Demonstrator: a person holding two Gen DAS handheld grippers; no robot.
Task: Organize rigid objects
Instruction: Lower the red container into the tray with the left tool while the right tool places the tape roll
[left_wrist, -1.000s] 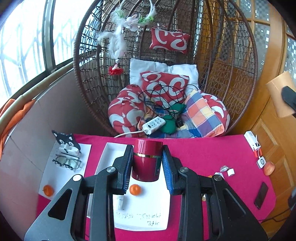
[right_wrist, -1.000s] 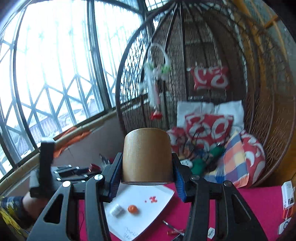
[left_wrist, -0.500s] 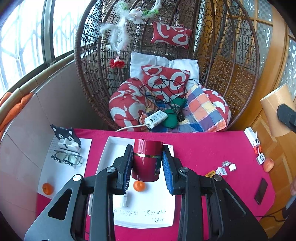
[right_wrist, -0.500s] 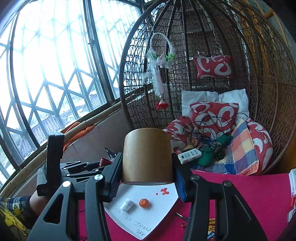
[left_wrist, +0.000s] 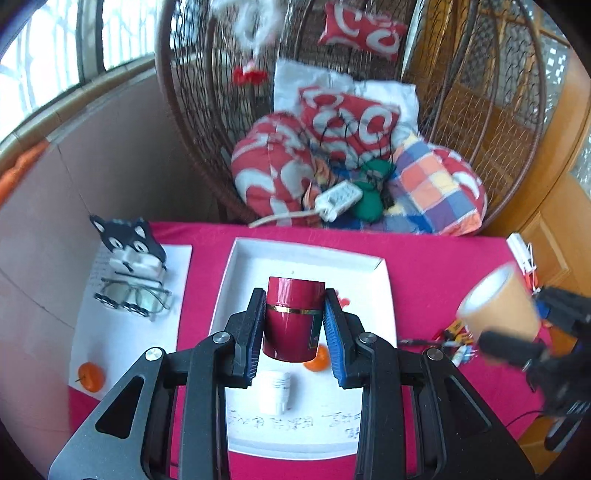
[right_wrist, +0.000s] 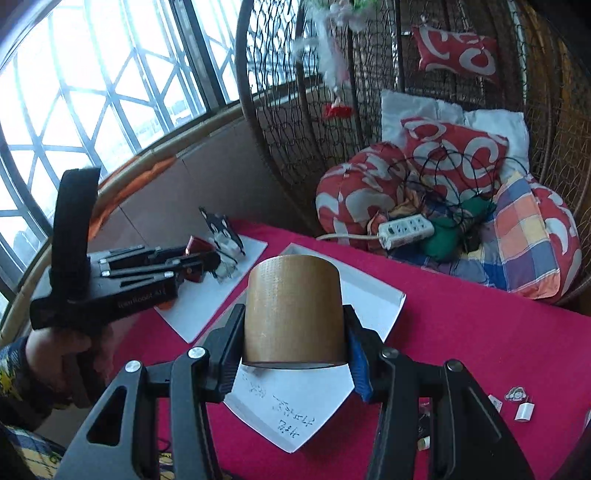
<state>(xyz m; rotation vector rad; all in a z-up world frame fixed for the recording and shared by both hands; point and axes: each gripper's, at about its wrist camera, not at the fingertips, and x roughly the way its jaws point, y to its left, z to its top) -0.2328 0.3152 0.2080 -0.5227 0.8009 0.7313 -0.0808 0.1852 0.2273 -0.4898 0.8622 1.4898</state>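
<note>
The left gripper (left_wrist: 294, 325) clamps a glossy crimson canister (left_wrist: 292, 322) with a thin gold band above the shallow white tray (left_wrist: 373, 284) (which holds a small orange (left_wrist: 317, 360) and a white ribbed bottle (left_wrist: 276, 390)). Right of the tray, over magenta cloth (right_wrist: 480, 332), the right gripper (right_wrist: 294, 338) clamps a brown paper cup (right_wrist: 293, 314).
</note>
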